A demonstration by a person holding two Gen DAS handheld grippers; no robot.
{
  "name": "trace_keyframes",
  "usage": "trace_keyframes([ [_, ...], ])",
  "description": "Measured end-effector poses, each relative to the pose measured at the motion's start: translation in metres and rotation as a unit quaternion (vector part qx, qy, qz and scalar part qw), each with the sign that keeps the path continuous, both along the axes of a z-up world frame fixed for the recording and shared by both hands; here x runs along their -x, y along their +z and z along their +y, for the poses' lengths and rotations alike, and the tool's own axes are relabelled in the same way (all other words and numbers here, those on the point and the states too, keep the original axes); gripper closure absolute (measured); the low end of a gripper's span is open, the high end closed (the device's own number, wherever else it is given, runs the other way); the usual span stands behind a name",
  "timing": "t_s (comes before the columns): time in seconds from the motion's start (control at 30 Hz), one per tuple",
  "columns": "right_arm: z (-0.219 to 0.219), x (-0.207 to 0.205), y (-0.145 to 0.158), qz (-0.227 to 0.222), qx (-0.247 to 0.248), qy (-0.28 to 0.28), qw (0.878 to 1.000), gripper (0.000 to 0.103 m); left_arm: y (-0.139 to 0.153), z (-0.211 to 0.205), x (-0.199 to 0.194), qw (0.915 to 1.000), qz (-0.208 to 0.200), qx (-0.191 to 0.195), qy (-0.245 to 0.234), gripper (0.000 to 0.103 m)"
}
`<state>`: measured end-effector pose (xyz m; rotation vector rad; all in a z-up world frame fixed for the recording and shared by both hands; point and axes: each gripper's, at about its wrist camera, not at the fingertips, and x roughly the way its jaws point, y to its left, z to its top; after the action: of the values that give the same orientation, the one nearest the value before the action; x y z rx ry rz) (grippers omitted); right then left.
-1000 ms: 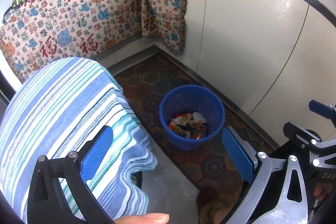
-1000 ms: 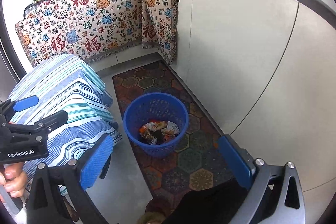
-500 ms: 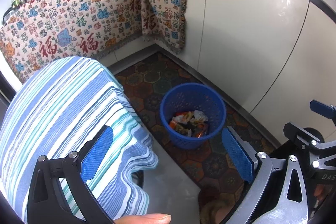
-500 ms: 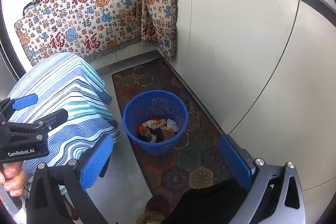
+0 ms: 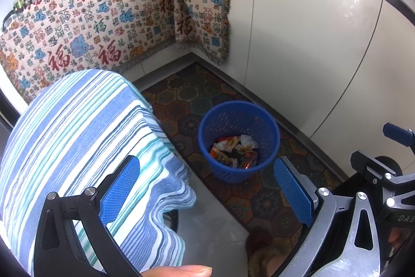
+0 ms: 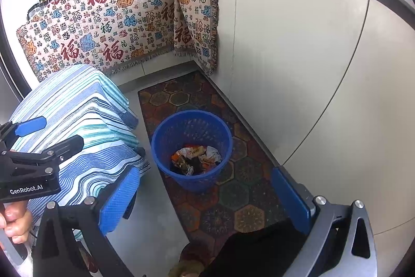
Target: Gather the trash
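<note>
A blue perforated waste basket (image 5: 238,121) (image 6: 190,126) stands on a hexagon-patterned floor mat, with crumpled wrappers (image 5: 234,151) (image 6: 195,157) lying in its bottom. My left gripper (image 5: 207,188) is open and empty, held high above the floor between the striped table and the basket. My right gripper (image 6: 205,196) is also open with nothing between its blue pads, above and in front of the basket. In the right wrist view the left gripper's body (image 6: 28,170) shows at the left edge, held by a hand.
A table under a blue striped cloth (image 5: 77,147) (image 6: 75,121) stands left of the basket. White cabinet doors (image 5: 311,43) line the right side. A patterned cloth (image 6: 116,17) hangs over the far counter, which bears pans. The floor mat (image 6: 220,199) runs along the cabinets.
Both views have shifted slightly, so the basket sits a little lower and more to the right in frame. Both grippers stay open and empty.
</note>
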<state>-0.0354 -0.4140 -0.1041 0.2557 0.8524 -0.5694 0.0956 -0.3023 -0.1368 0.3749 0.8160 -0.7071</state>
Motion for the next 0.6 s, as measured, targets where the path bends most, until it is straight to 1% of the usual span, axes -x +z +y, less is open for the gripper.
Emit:
trace_keyframes([
  [0.6,0.0020,0.0001,-0.0026,0.002,-0.002,-0.004,1.000,0.000,-0.0042,0.0016,-0.0004,1.0000,0.005,-0.005,-0.002,0.000],
])
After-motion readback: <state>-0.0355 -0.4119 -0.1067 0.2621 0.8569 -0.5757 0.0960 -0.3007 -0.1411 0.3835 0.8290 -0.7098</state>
